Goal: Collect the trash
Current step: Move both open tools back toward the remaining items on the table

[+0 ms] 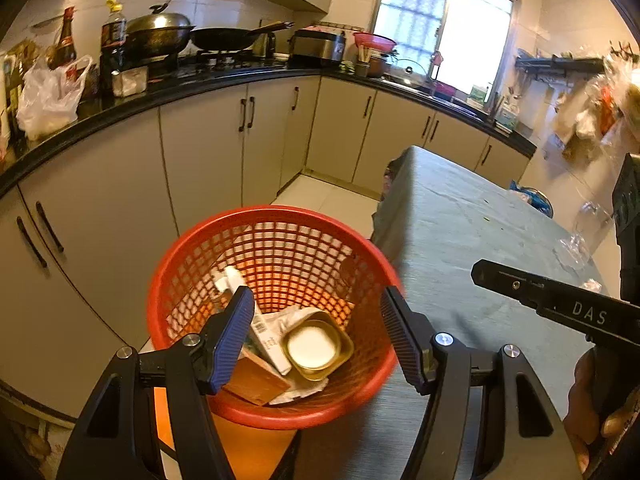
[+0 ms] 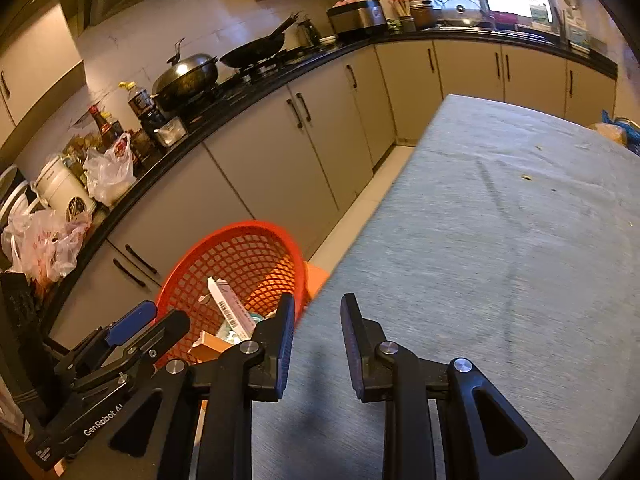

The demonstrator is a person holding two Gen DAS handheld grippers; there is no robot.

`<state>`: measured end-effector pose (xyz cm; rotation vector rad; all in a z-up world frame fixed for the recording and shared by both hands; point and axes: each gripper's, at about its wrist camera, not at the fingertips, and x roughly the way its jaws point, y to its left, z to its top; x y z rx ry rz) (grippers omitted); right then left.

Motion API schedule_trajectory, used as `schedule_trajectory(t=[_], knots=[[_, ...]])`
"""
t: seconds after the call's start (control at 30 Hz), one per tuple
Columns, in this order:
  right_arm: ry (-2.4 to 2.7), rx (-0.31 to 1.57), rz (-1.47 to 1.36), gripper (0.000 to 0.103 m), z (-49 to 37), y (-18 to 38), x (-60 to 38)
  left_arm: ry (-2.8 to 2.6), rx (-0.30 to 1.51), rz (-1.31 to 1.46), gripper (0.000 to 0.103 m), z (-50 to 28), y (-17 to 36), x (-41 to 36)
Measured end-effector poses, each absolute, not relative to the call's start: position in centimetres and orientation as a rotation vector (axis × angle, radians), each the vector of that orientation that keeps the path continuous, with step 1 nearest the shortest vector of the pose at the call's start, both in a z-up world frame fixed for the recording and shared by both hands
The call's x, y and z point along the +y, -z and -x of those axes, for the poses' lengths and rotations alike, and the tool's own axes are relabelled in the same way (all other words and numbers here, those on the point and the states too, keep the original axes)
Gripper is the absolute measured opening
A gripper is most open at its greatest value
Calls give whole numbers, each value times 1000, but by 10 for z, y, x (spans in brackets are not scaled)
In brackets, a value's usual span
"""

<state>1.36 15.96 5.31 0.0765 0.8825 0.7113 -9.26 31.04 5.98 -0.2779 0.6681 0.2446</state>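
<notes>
- Left hand-held gripper (image 1: 318, 316): jaws wide apart, holding nothing, hovering over the red mesh basket (image 1: 176, 280).
- Right hand-held gripper (image 2: 318, 312): jaws apart with a narrower gap, nothing between them, above the near left edge of the worktop (image 2: 500, 240). It also shows at the right edge of the left wrist view, body only, with part of the person's hand cut off by the frame.
- Basket sits just beside the worktop's left edge, on something orange (image 1: 248, 452) that is mostly hidden under it; cannot tell what.
- Trash inside the basket: yellow tray with a white centre (image 1: 316, 346), long white carton with a barcode (image 1: 260, 324), brown cardboard piece (image 1: 256, 380), crumpled wrapper under them. The left finger pad (image 1: 230, 340) covers part of the carton.
- Worktop has a grey-green cloth, a few small crumbs (image 2: 526, 178) far on it, and a clear glass (image 1: 580, 236) near the right edge, blurred.
- Far corner: blue bag (image 2: 630, 134), cut off.
- Far left: black kitchen counter (image 1: 192, 80) with bottles, lidded wok (image 1: 158, 34), frying pan (image 1: 228, 38) and plastic bags (image 1: 48, 98); labels unreadable.
</notes>
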Motion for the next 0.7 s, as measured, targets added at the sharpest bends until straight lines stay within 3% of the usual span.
schedule_trajectory(t=[0.4, 0.7], knots=[[-643, 853, -137, 27, -14, -56, 81, -136, 703, 161, 67, 72, -61, 223], [-501, 803, -219, 30, -27, -65, -36, 1, 784, 75, 68, 50, -33, 141]])
